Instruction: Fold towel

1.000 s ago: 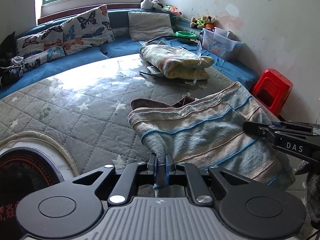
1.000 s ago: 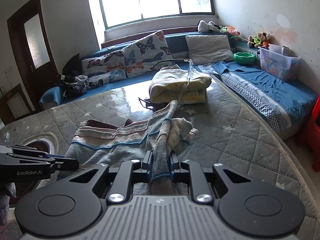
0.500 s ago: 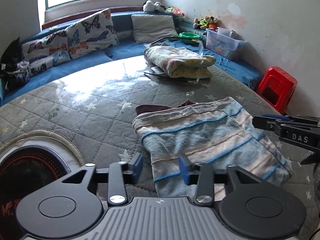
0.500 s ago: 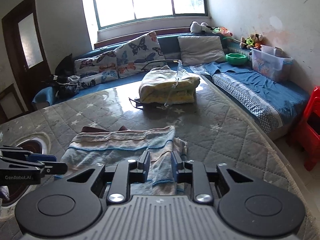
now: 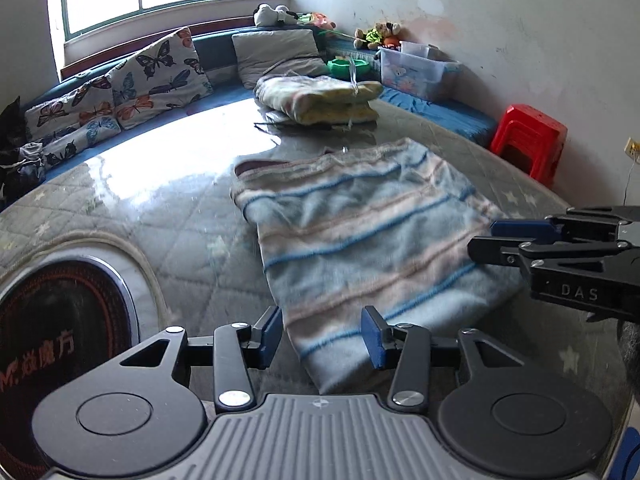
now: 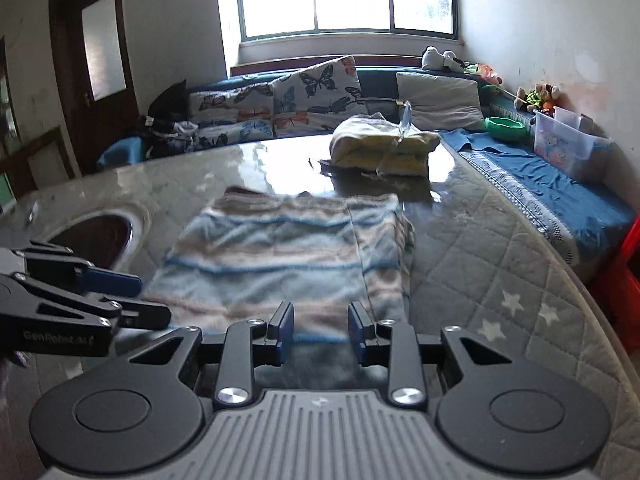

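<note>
Striped towel (image 5: 360,232) flat, folded on quilted table (image 5: 168,216) | left tool (image 5: 322,338) spread | right tool (image 6: 320,330) spread | near edge between both

One striped towel (image 5: 360,236); one folded blanket (image 5: 320,98); three butterfly cushions (image 5: 160,68); two tools (image 5: 320,336).

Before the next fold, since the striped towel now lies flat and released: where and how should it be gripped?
Take the striped towel by its near hem, one corner per gripper, coming in low from the near side. That edge lies flat just ahead of the open left gripper and open right gripper, so closing on it probably lets both carry it over to the far edge.
</note>
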